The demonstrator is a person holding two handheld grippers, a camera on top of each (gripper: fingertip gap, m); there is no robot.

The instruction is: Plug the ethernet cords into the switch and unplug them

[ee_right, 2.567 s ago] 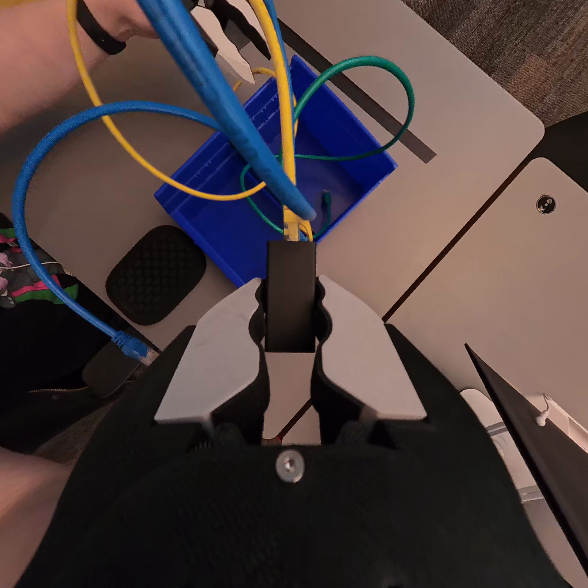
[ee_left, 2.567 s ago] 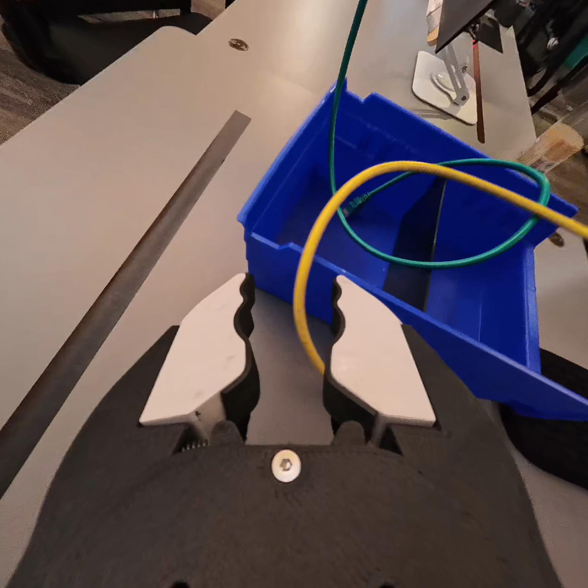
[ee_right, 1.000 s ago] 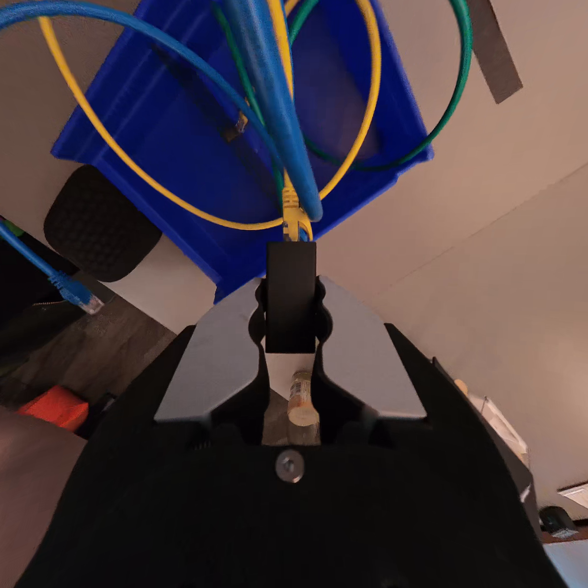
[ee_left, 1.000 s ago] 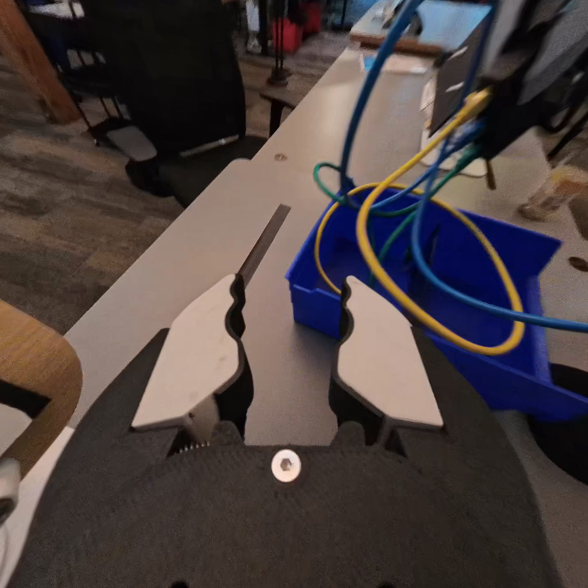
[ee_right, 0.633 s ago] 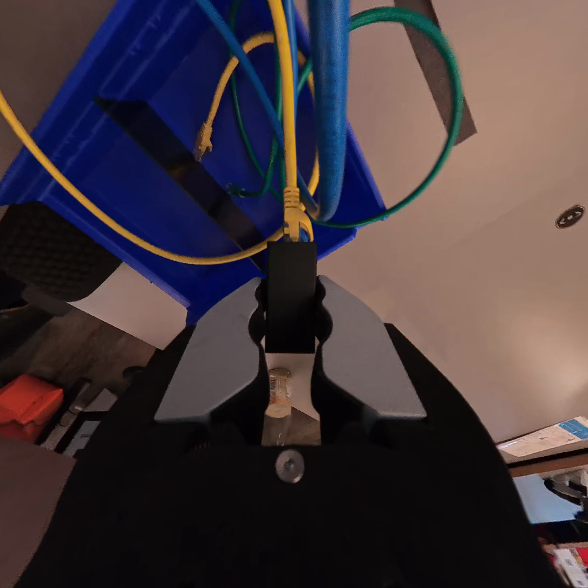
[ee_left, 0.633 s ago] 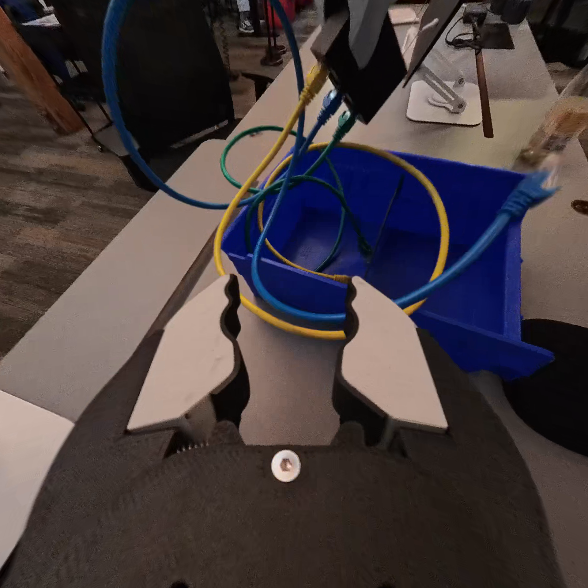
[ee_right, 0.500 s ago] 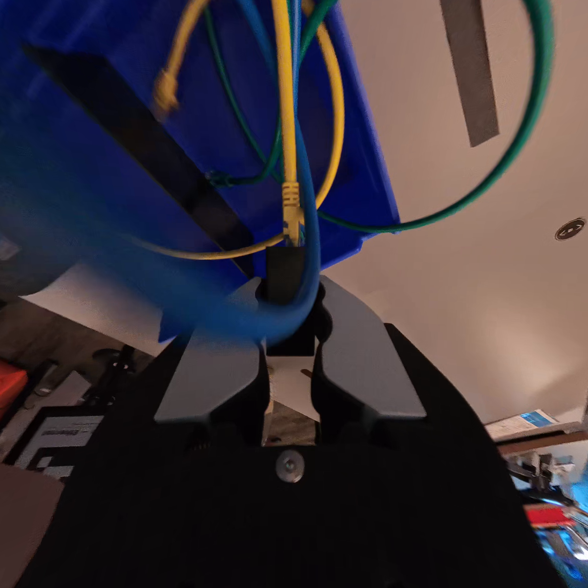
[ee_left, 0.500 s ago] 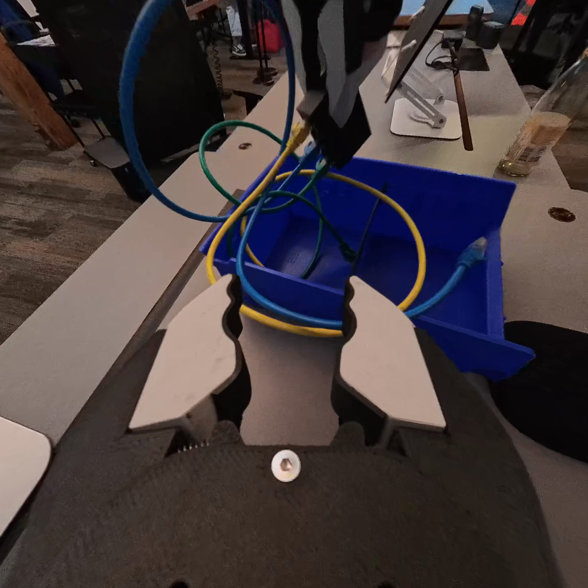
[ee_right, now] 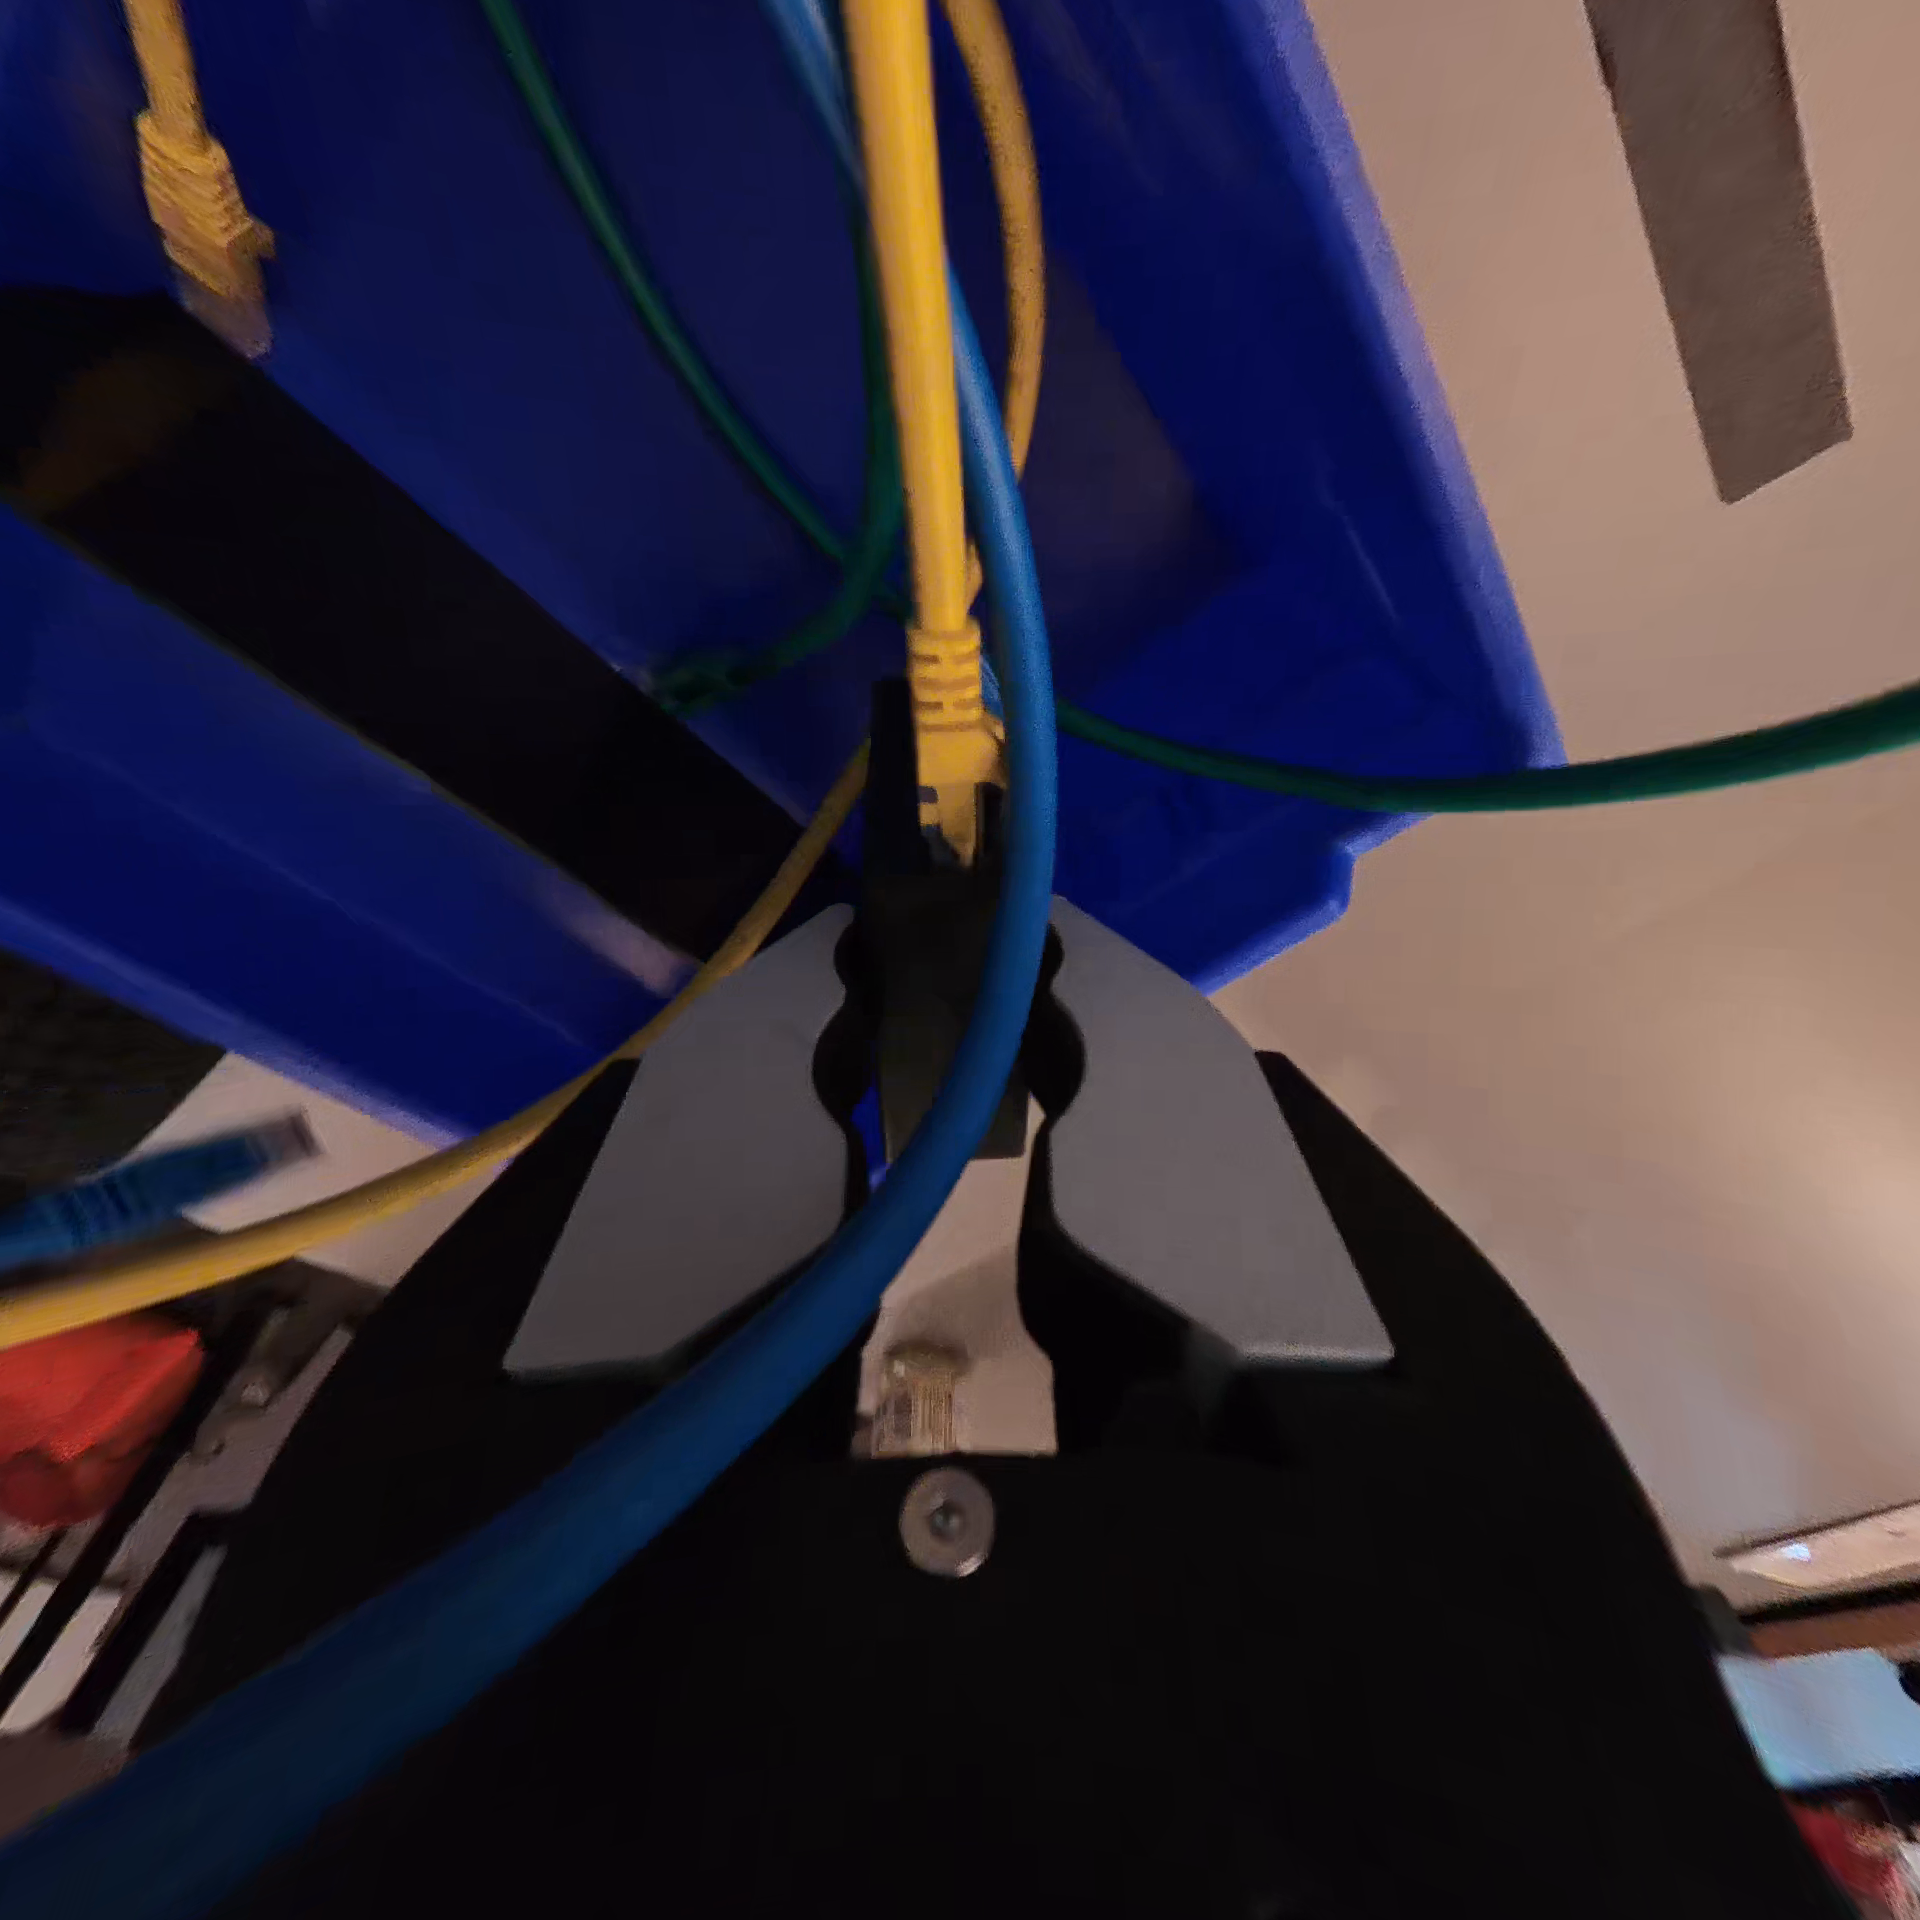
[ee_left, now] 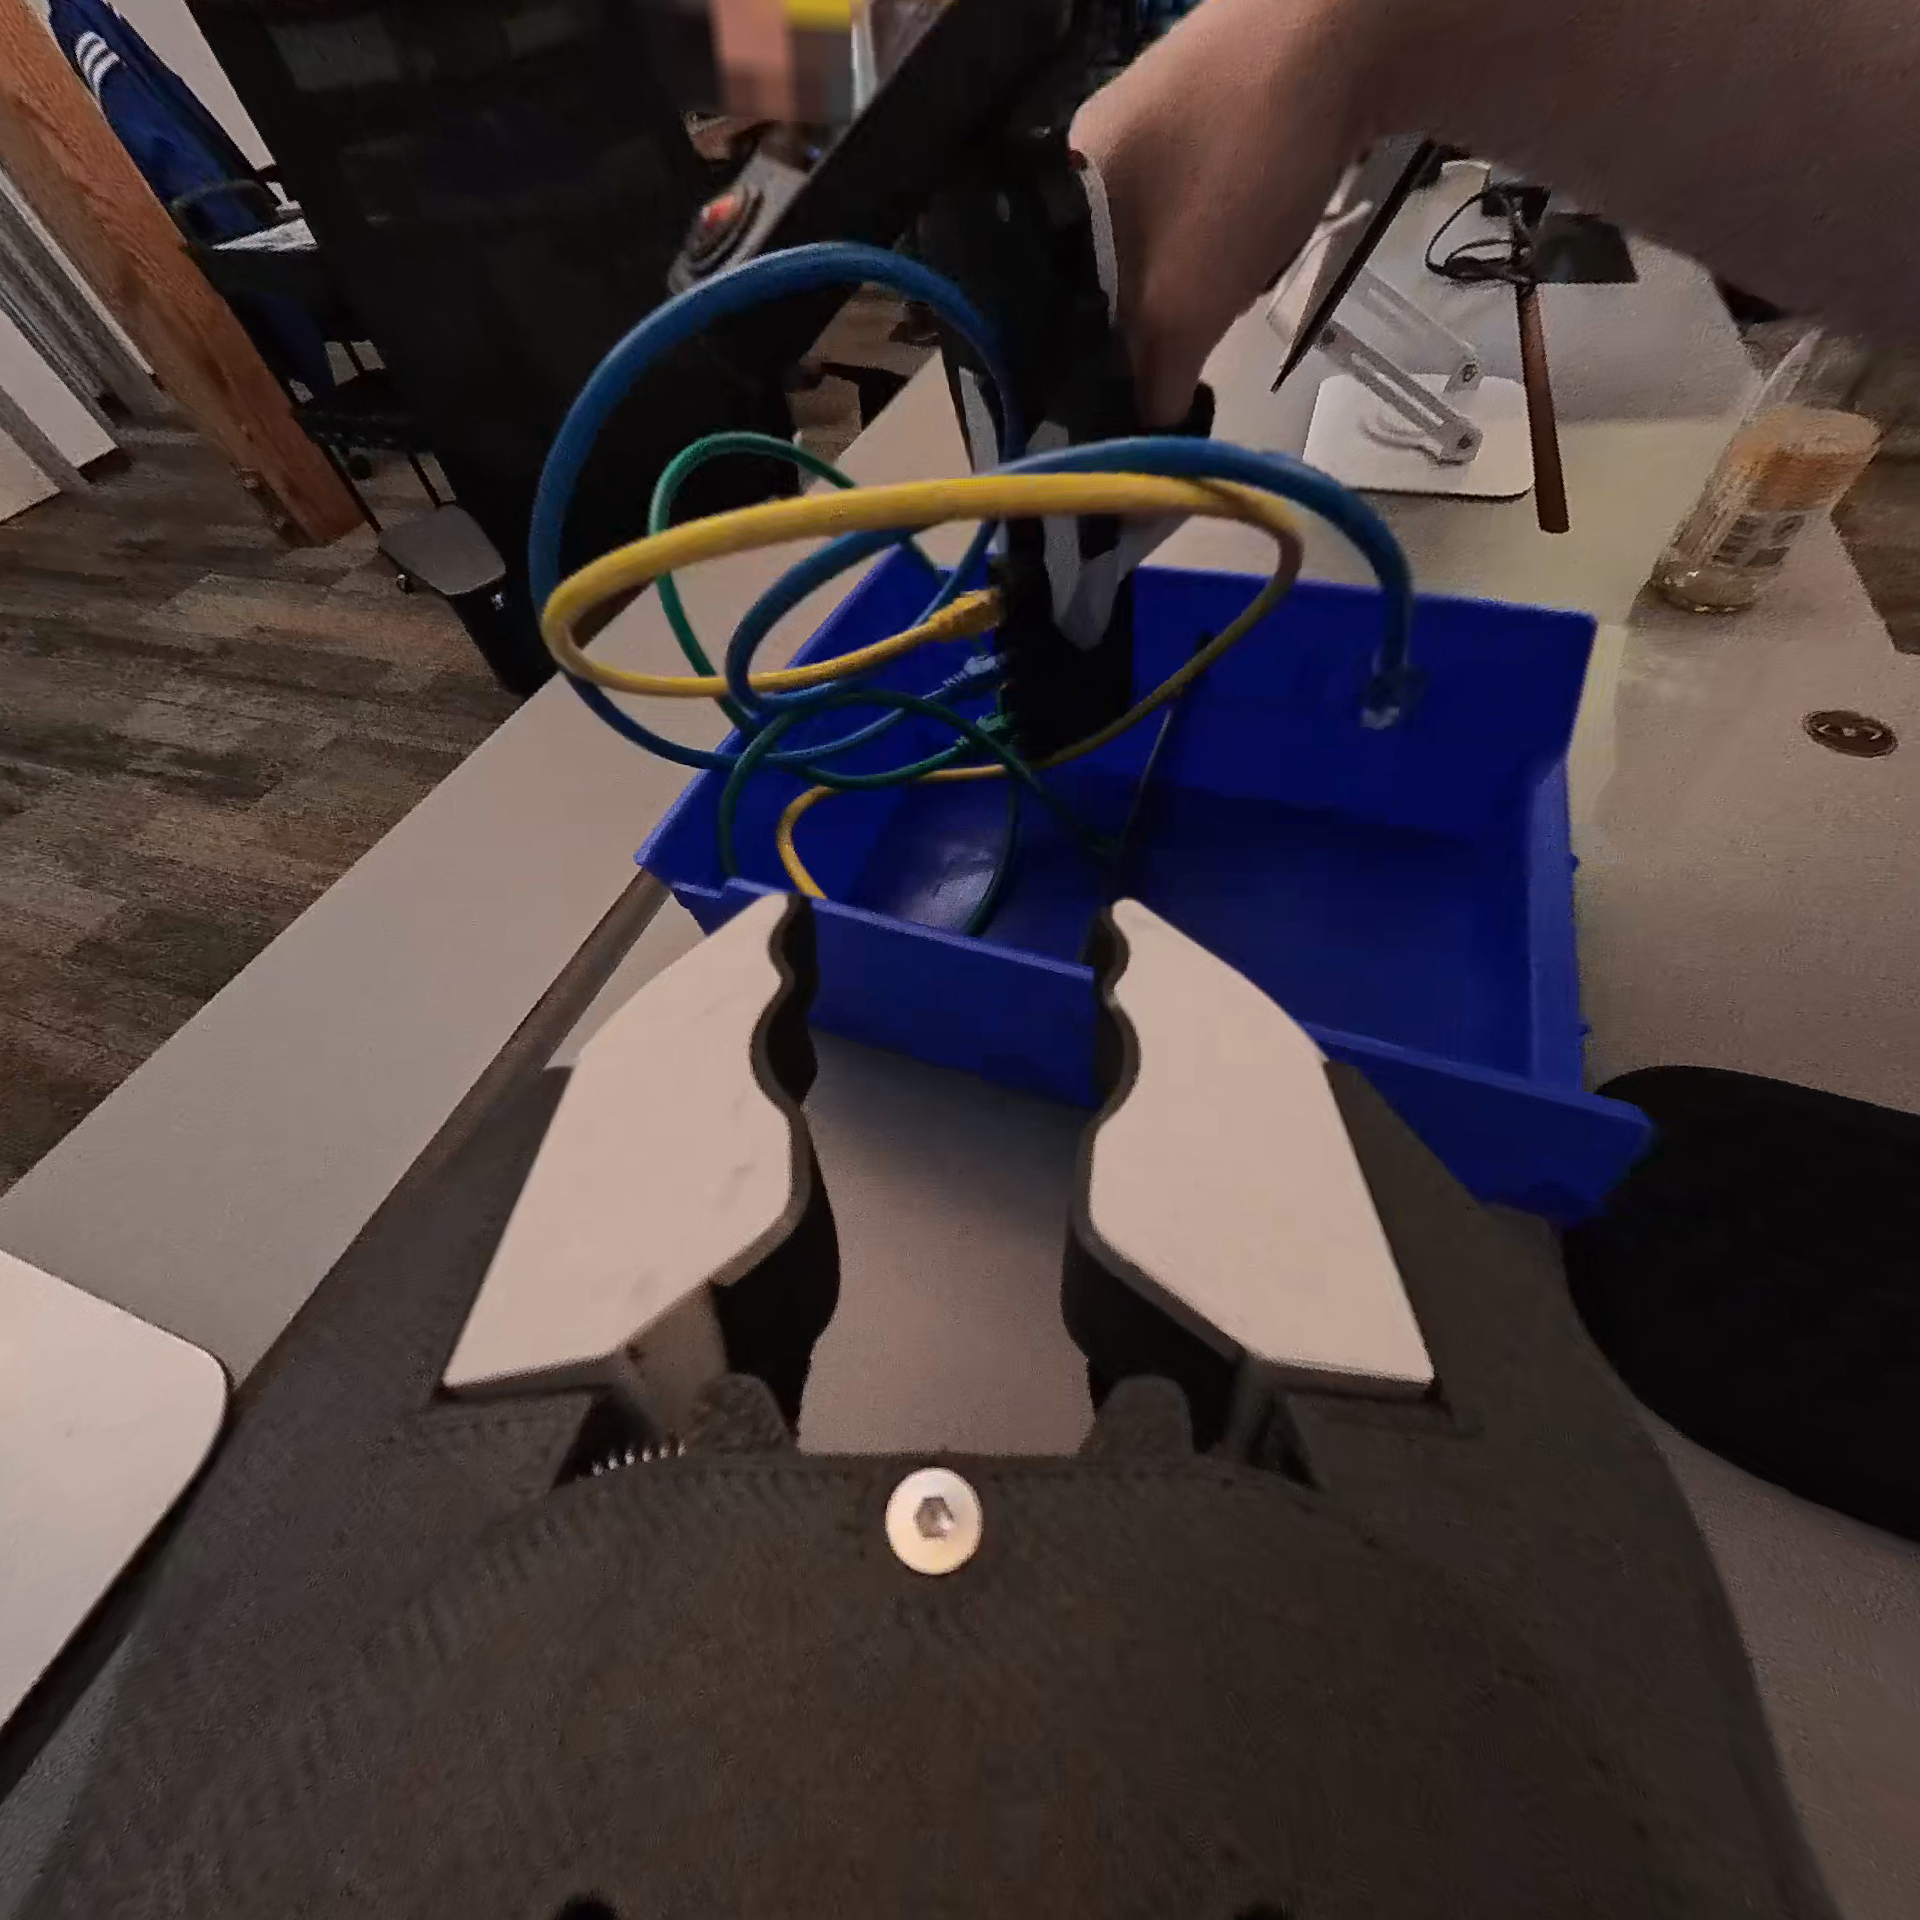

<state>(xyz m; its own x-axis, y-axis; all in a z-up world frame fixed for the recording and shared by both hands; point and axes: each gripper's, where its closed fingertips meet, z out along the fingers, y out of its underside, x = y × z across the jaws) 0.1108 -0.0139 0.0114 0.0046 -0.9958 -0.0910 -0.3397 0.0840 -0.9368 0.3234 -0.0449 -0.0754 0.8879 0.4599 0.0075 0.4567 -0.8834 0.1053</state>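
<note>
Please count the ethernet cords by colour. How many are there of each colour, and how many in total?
Yellow ethernet cord: 1
Blue ethernet cord: 1
Green ethernet cord: 1
Total: 3, all hanging from the black switch over the blue bin.

black switch (ee_left: 1060, 665) upright over blue bin, yellow cord (ee_right: 940, 665), blue, green cords plugged in

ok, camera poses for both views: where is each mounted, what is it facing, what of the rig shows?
Left wrist view: on the left gripper, low over the table, facing the blue bin; its open fingers show, the right gripper beyond.
Right wrist view: on the right gripper, looking down into the bin; its fingers clamp the black switch.
Shared: bin, switch, yellow cord, blue cord, green cord.
</note>
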